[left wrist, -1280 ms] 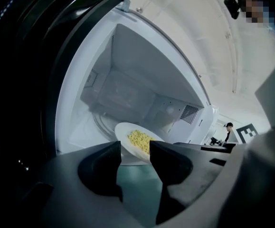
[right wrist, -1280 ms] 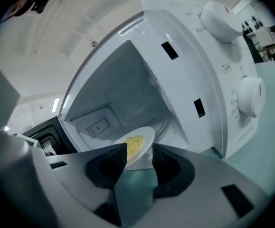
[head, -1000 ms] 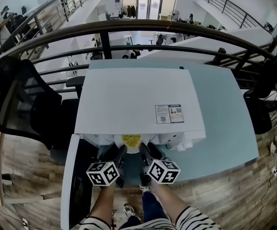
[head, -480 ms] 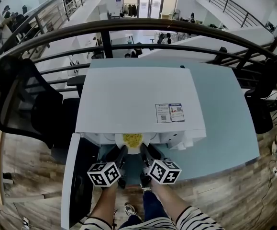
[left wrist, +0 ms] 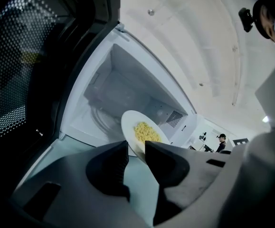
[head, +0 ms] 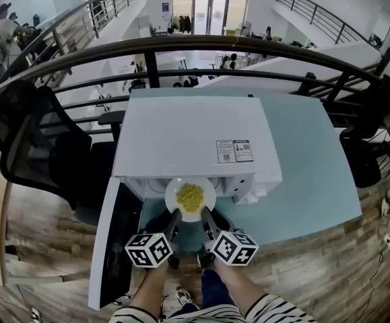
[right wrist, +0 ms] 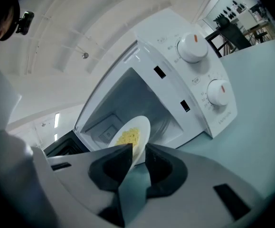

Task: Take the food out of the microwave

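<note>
My left claw (head: pixel 174 219) and right claw (head: pixel 207 218) are closing on the plate (head: pixel 173 188) at its six-o'clock rim. The food (head: pixel 190 195) is mostly out of the microwave (head: pixel 195 133). Setting it on the worktop (head: pixel 296 180) remains.

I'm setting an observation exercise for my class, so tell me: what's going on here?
A person holds a gripper in each hand. The left gripper and right gripper each have the near rim of a white plate between their jaws, which are closing on it. The plate, carrying yellow food, is at the mouth of the white microwave, its door open at the left.
</note>
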Demonstrator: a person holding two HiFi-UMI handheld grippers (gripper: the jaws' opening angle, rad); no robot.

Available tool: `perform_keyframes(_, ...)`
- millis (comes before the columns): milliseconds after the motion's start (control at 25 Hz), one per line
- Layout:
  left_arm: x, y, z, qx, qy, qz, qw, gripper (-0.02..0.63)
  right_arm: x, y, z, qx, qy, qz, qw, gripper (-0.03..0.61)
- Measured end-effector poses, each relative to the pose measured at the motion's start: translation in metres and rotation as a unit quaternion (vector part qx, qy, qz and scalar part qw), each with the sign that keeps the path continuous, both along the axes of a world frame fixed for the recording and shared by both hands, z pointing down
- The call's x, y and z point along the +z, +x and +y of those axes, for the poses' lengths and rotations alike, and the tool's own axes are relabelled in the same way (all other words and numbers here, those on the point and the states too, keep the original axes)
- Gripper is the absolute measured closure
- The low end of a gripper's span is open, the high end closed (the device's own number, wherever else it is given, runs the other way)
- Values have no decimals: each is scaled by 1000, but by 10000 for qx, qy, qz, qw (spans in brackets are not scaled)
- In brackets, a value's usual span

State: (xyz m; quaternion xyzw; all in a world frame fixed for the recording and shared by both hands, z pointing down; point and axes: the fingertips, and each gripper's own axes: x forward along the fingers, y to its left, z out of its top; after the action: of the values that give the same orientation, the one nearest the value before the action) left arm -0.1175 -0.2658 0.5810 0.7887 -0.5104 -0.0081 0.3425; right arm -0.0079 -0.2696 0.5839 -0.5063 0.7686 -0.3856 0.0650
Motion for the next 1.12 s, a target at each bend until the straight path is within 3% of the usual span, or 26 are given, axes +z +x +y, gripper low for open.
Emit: perform_keyframes(1120, -42, -8, 161, 312, 163, 174, 9992, 502, -44, -7, 170, 390, 143, -31, 9991, 491)
